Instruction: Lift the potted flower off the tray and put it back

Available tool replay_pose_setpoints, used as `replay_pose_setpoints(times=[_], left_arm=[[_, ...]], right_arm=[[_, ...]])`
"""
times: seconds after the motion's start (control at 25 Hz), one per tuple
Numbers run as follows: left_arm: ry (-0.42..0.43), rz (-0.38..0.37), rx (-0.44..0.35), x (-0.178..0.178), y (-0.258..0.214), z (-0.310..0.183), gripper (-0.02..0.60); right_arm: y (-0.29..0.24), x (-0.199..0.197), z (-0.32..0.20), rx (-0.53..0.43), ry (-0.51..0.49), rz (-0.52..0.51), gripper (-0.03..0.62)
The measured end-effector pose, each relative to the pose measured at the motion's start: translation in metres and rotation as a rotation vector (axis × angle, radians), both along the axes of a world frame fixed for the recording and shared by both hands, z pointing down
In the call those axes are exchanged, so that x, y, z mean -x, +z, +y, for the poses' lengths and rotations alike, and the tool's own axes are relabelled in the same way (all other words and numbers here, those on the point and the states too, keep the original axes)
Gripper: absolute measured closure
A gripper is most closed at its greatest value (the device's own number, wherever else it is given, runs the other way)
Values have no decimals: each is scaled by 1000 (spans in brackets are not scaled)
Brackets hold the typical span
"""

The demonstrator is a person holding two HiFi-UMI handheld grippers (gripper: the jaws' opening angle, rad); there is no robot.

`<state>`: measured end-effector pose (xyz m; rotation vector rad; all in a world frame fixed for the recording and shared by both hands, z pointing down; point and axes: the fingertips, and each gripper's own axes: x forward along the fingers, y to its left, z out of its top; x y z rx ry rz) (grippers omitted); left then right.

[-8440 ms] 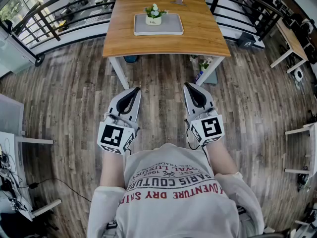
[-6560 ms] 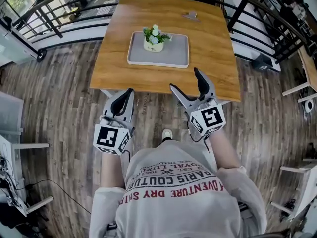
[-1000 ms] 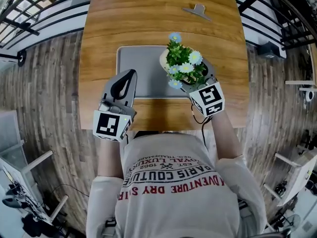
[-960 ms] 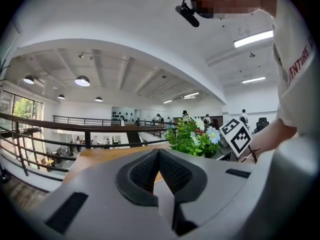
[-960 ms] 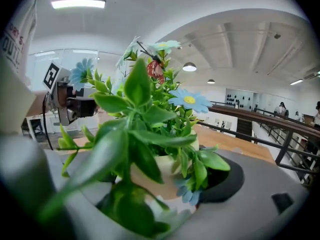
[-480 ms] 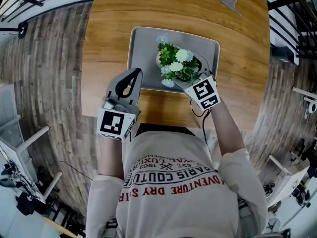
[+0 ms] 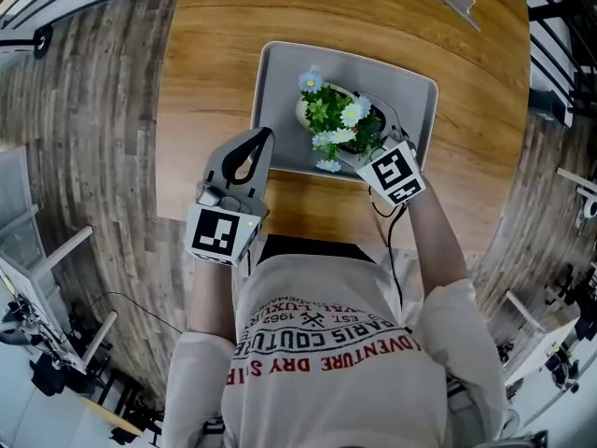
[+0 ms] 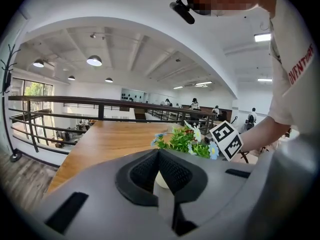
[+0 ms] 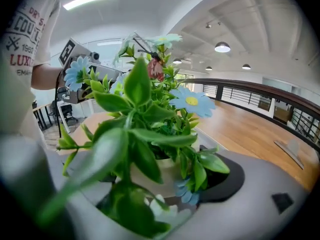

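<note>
R gripper (image 7: 360,125) pinches potted flower (image 7: 333,119) by its pot, over tray (image 7: 280,82) centre-right; lifted or resting, unclear. Tray's left half bare. L gripper (image 7: 258,138) pressed together, empty, at tray's near-left edge. Wood table (image 7: 215,26), plank floor (image 7: 84,110) around.

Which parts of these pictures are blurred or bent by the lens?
Right gripper view: the nearest leaves of the potted flower are soft, out of focus. Left gripper view: sharp, but the ceiling bends into an arch. Head view: evenly lit, the table edges look curved.
</note>
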<state>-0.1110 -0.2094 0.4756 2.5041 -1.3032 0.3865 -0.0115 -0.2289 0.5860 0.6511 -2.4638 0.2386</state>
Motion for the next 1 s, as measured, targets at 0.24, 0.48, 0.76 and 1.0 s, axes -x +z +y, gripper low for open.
replay_pose_setpoints(times=[0.24, 0.48, 0.76, 1.0], left_arm=[[-2, -1, 27, 1, 7, 1, 569], [22, -21, 9, -11, 5, 3, 569], [28, -13, -48, -18, -22, 16, 569], [33, -27, -119, -33, -53, 26, 569]], right_arm=[[0, -2, -3, 9, 0, -43, 126], [-9, -9, -4, -37, 53, -58, 126], [-53, -23, 7, -131, 137, -79, 126], [-109, -46, 21, -239, 192, -122, 128]])
